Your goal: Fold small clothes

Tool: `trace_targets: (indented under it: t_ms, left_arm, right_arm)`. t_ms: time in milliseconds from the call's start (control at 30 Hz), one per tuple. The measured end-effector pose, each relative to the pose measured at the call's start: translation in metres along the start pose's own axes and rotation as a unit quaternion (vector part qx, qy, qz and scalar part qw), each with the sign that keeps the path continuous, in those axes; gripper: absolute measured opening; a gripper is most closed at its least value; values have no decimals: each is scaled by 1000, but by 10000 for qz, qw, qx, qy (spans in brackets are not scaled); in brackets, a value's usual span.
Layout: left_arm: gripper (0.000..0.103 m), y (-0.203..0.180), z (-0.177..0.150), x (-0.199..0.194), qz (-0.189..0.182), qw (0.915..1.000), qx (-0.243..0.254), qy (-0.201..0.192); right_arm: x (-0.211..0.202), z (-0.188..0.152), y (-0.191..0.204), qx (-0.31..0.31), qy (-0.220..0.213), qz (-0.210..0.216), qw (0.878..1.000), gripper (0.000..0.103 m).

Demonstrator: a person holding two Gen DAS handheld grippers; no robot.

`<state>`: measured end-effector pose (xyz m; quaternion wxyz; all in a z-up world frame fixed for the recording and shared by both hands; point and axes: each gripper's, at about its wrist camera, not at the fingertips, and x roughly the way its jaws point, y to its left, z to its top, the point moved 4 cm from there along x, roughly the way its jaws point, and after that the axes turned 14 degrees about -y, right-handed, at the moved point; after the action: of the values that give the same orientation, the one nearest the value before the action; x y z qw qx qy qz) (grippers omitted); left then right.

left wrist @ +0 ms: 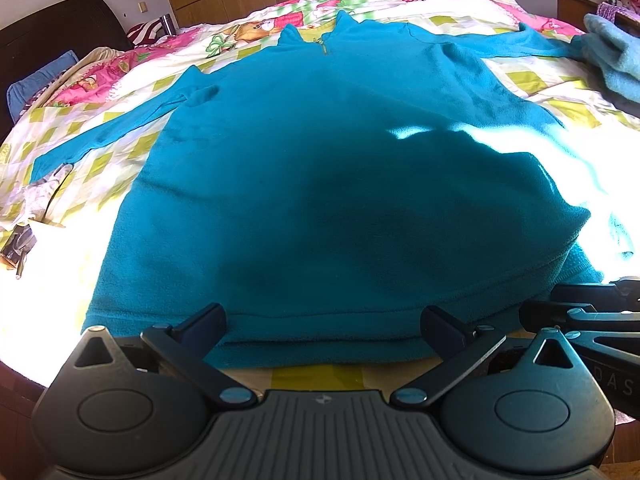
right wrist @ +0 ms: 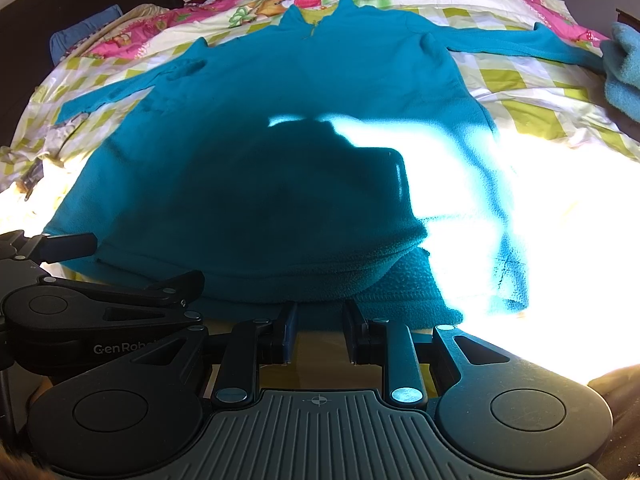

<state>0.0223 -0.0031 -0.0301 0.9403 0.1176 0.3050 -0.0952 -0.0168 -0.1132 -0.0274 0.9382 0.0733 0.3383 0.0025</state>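
A teal fleece pullover [left wrist: 320,152] [right wrist: 280,128] lies flat on the bed, collar and short zip at the far end, both sleeves spread out sideways, hem nearest me. My left gripper [left wrist: 324,320] [right wrist: 136,264] is wide open at the hem, one finger on each side of its middle stretch, with nothing clamped. My right gripper [right wrist: 320,320] [left wrist: 552,304] sits at the hem's right part, where the lower layer sticks out. Its fingers stand a narrow gap apart, and bare bedcover shows between them. Strong sunlight washes out the pullover's right side.
A checked cartoon quilt [left wrist: 532,80] [right wrist: 520,80] covers the bed. A light blue fleece garment [left wrist: 616,64] [right wrist: 624,76] is piled at the right edge, touching the sleeve cuff. A dark headboard [left wrist: 48,40], a blue pillow [left wrist: 36,84] and a metal bottle [left wrist: 168,24] are at far left.
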Motion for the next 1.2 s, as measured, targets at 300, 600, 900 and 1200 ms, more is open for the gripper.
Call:
trace_targets:
  t_ms: [300, 600, 900, 1200]
  left_arm:
    - [103, 0, 0, 0, 4, 10000, -1, 1]
    - [103, -3, 1, 1, 1, 10000, 20, -3]
    - [103, -4, 0, 0, -21, 10000, 30, -17]
    - [103, -3, -1, -2, -26, 10000, 59, -40]
  right_arm:
    - [0, 0, 0, -5, 2, -1, 10000, 25]
    - [1, -1, -1, -36, 3, 11, 10000, 25]
    - [0, -1, -1, -51, -9, -1, 10000, 25]
    - [-1, -1, -1, -77, -29, -9, 10000, 25]
